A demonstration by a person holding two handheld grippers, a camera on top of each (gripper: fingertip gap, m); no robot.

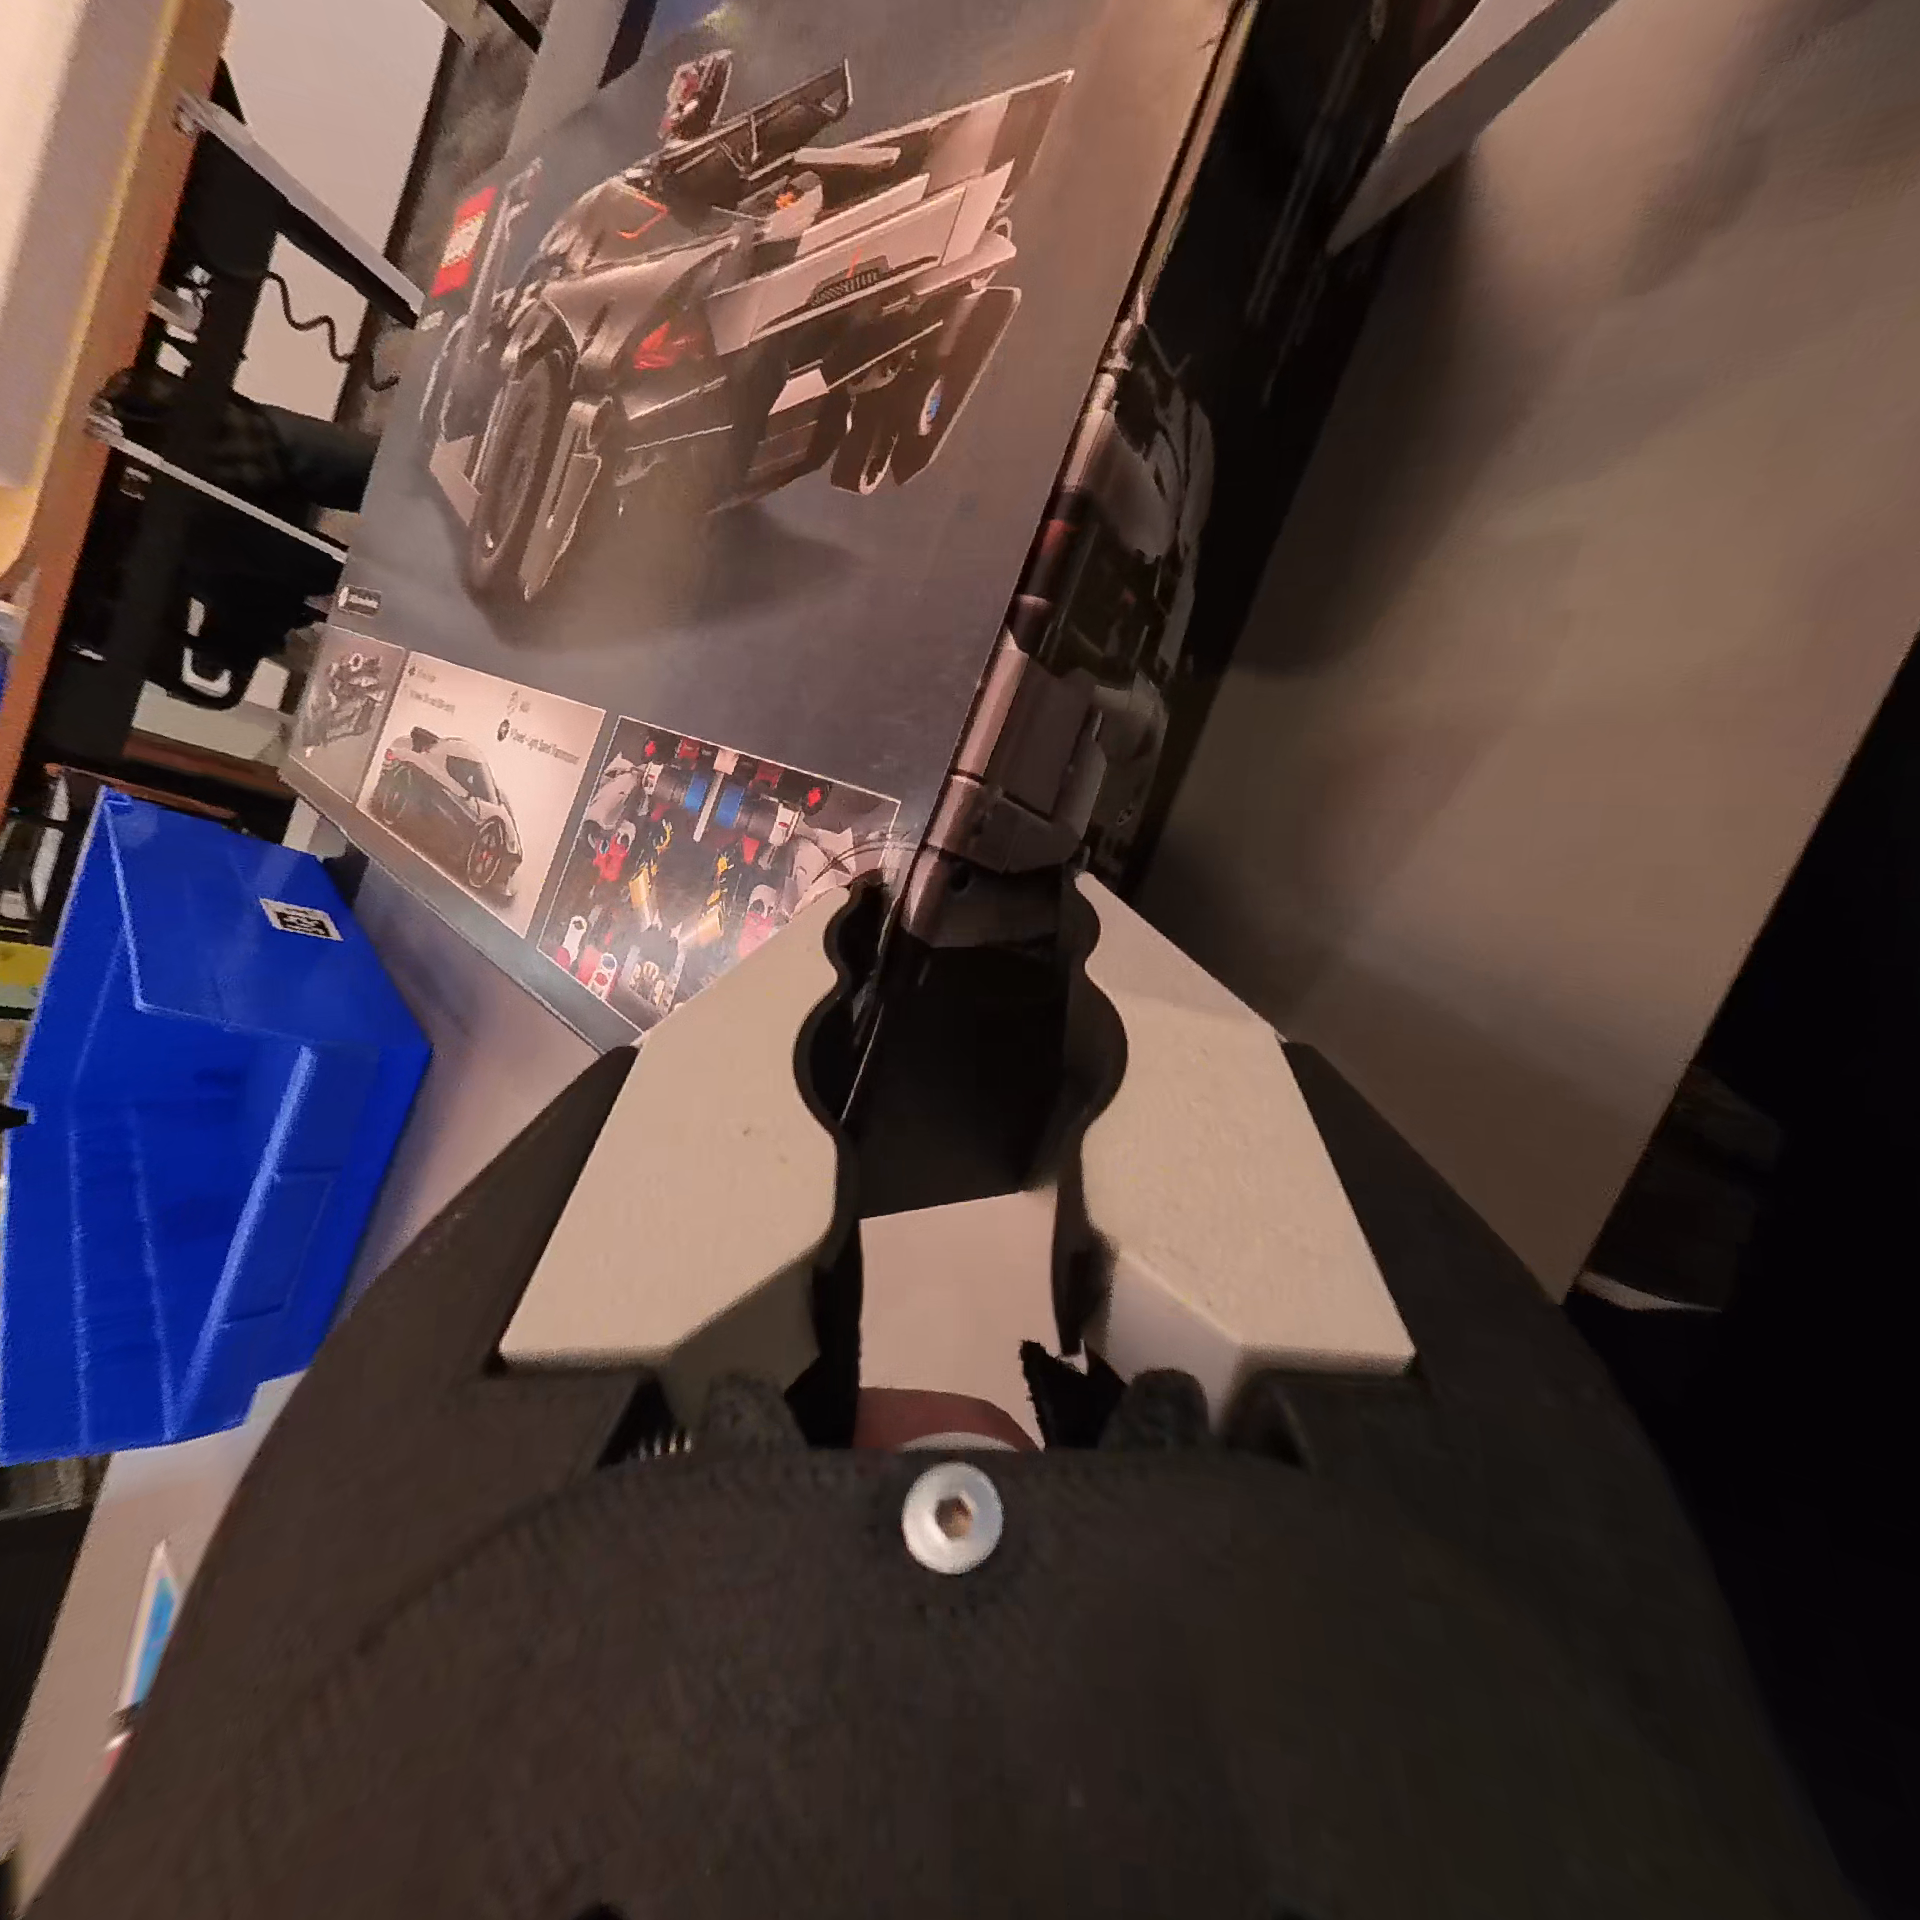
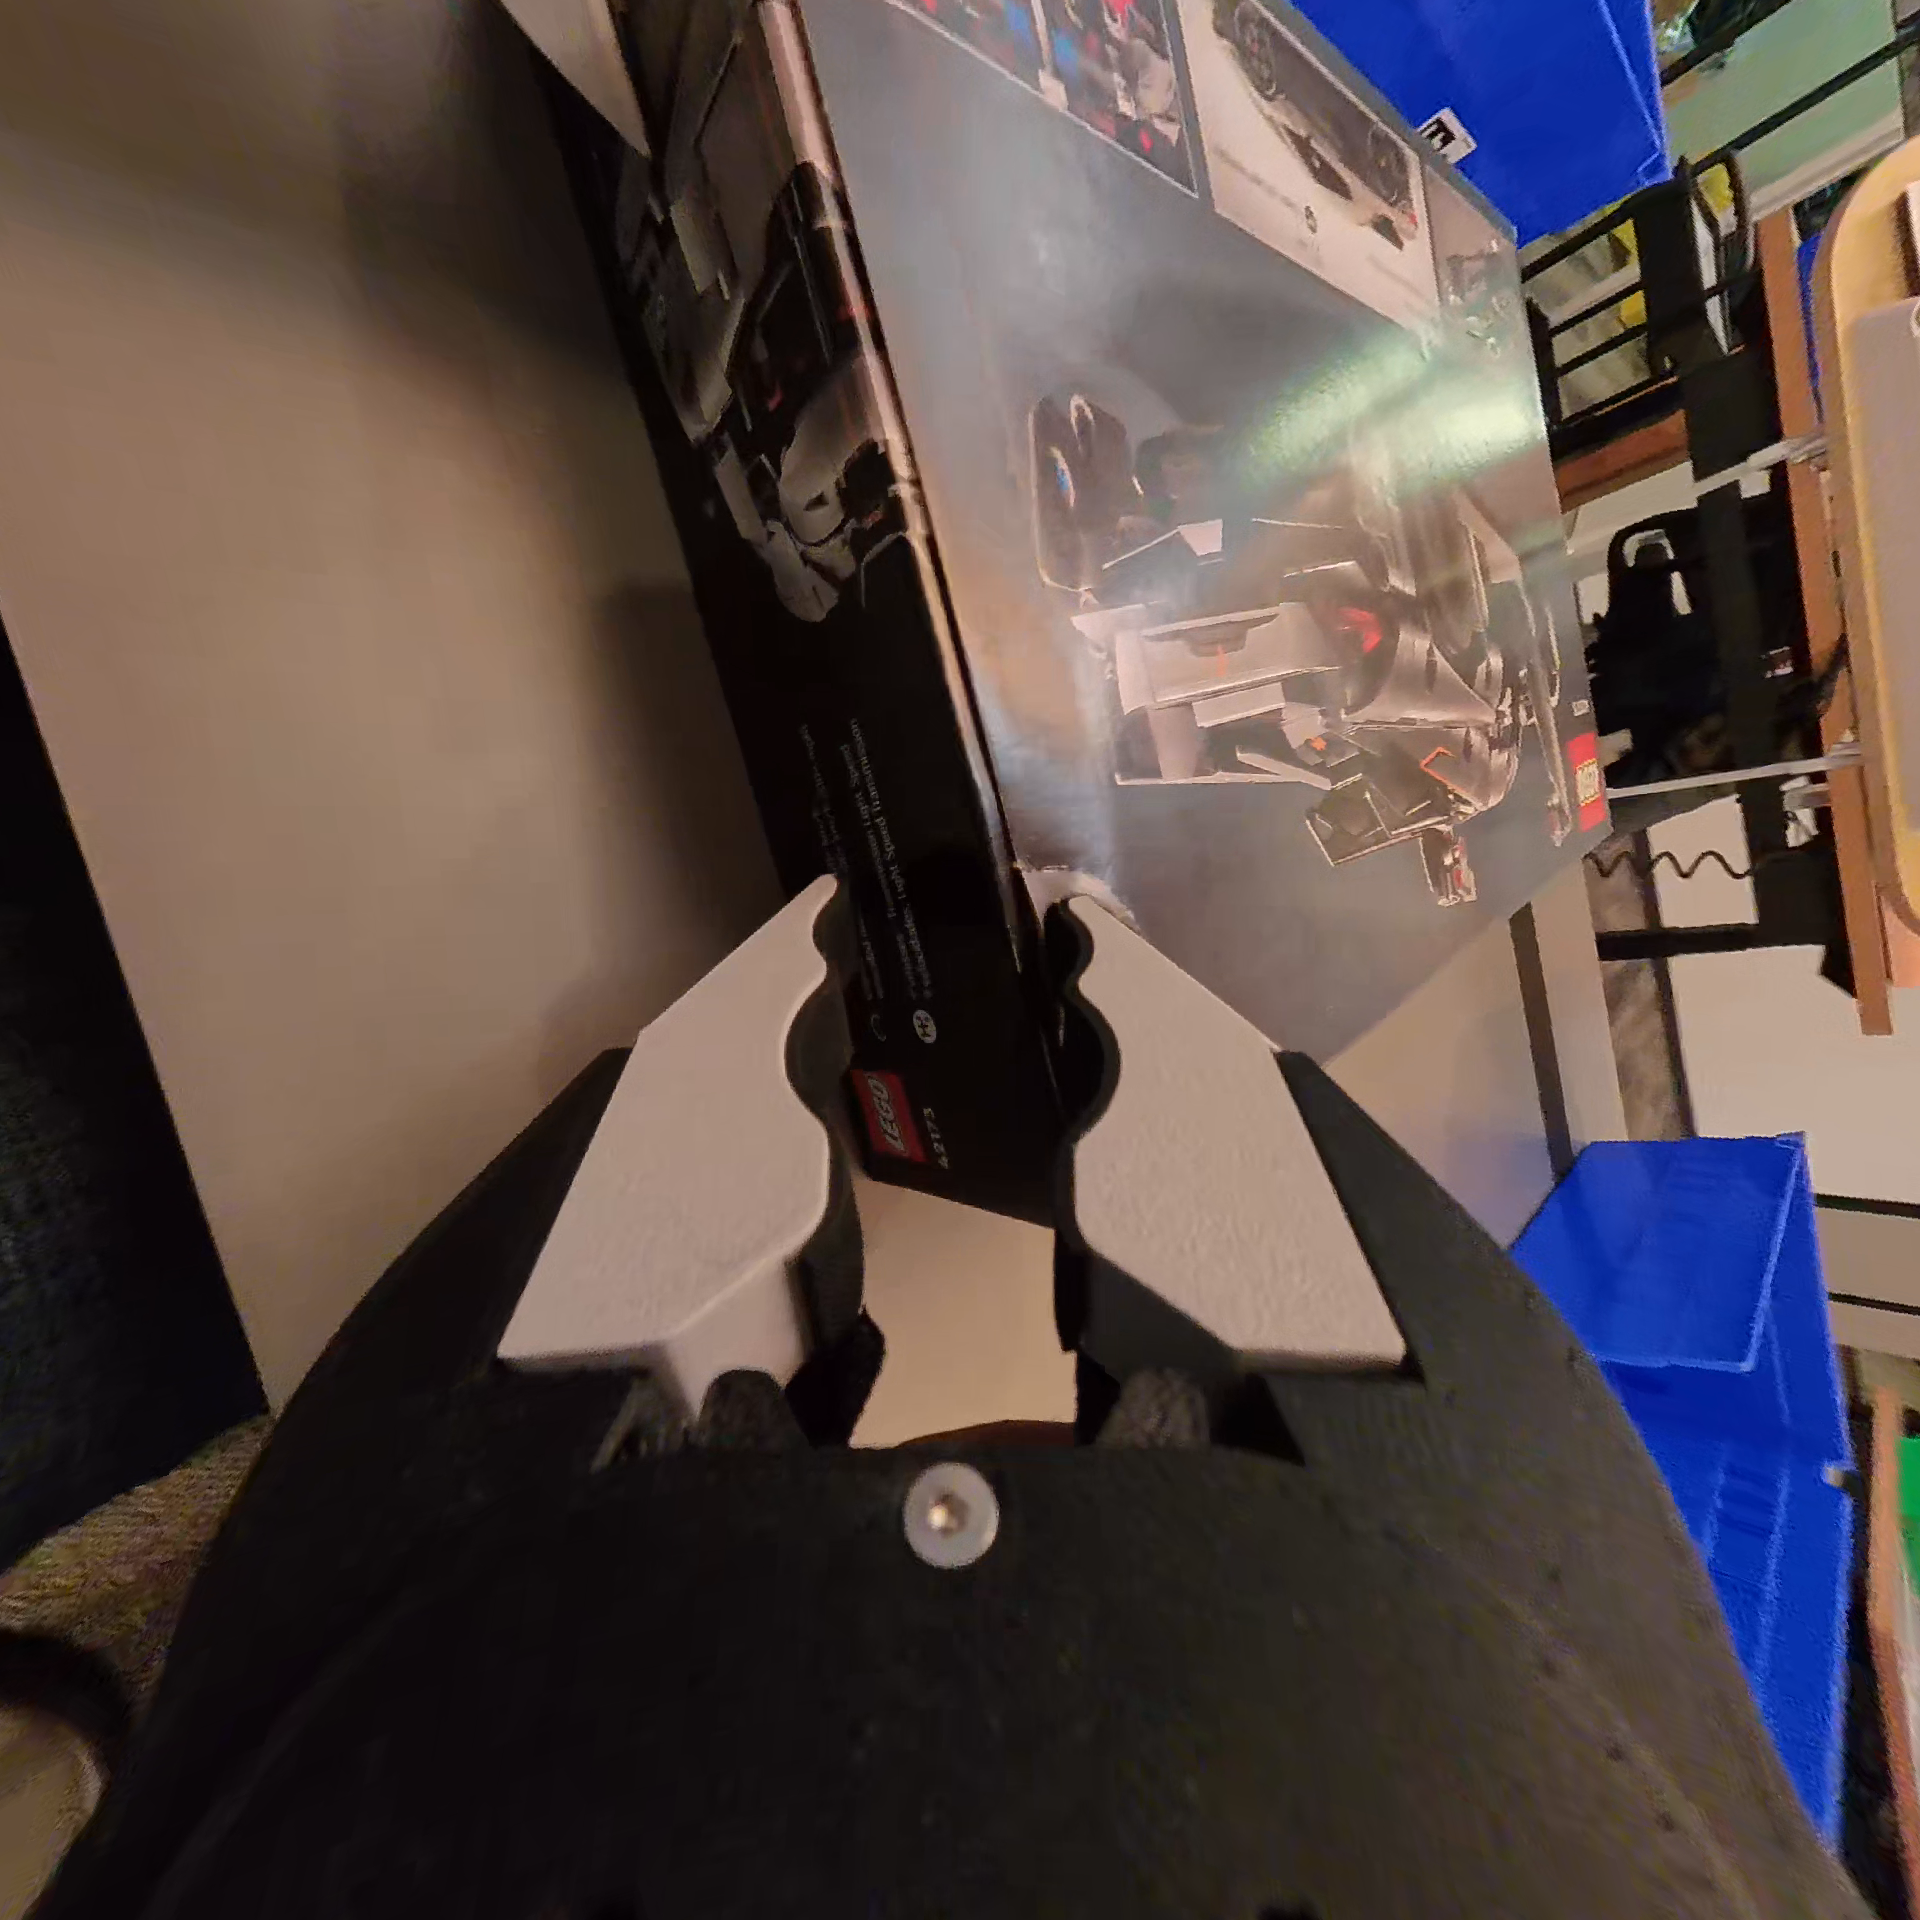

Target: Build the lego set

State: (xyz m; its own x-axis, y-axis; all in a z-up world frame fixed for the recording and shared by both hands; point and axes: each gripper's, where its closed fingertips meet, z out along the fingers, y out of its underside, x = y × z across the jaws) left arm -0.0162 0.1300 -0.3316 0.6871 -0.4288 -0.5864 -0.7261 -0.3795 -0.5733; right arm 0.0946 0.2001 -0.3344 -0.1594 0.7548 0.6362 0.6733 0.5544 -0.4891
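Note:
The lego set box (image 1: 727, 447), grey with a picture of a dark and silver car on its big face, is held up off the white table between both grippers. My left gripper (image 1: 961, 935) is shut on one narrow black end of the box. My right gripper (image 2: 940, 935) is shut on the opposite black end of the box (image 2: 1195, 540). In each view the box's edge runs between the white fingers (image 1: 727, 1122) and away from the camera. The box tilts, big face toward the bins.
The white table (image 1: 1558, 623) lies beside the box, also in the right wrist view (image 2: 312, 623). Blue bins stand near: one in the left wrist view (image 1: 177, 1122), two in the right wrist view (image 2: 1507, 94) (image 2: 1714, 1403). Wooden shelving with black frames (image 1: 156, 416) is behind. One gripper's finger ends stand about 15 cm off the other's.

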